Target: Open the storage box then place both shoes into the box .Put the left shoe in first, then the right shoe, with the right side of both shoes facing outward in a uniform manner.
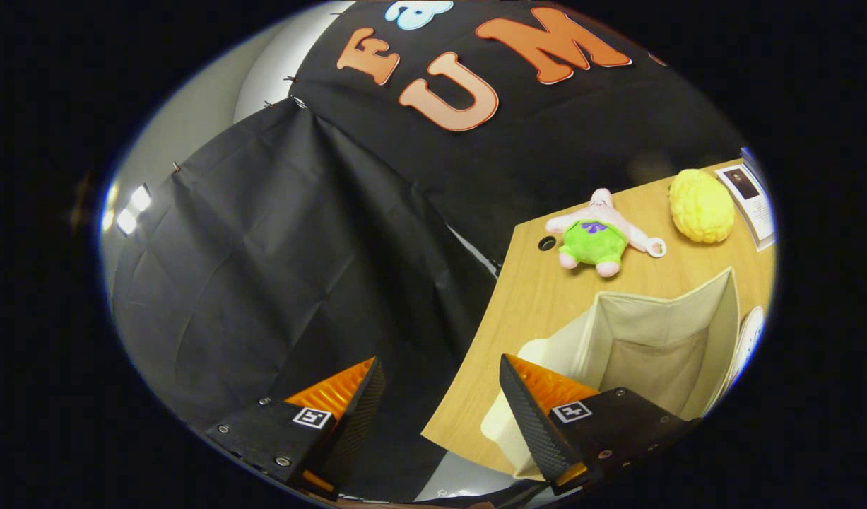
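My gripper (440,367) is open, with a wide gap and nothing between its fingers. It hangs past the left end of the wooden table (539,297), tilted, looking partly at the booth's black cloth. The beige fabric storage box (652,339) stands open on the table just beyond the right finger (539,417), its empty inside showing. The left finger (348,396) is over the cloth, off the table. A white rounded thing (750,336) peeks from behind the box's right wall; I cannot tell what it is.
Beyond the box lie a pink and green plush star toy (596,233) and a yellow fluffy ball (702,206). A printed card (747,198) stands by the ball. A cable hole (547,243) is near the table's corner. Black cloth (285,268) drapes left of the table.
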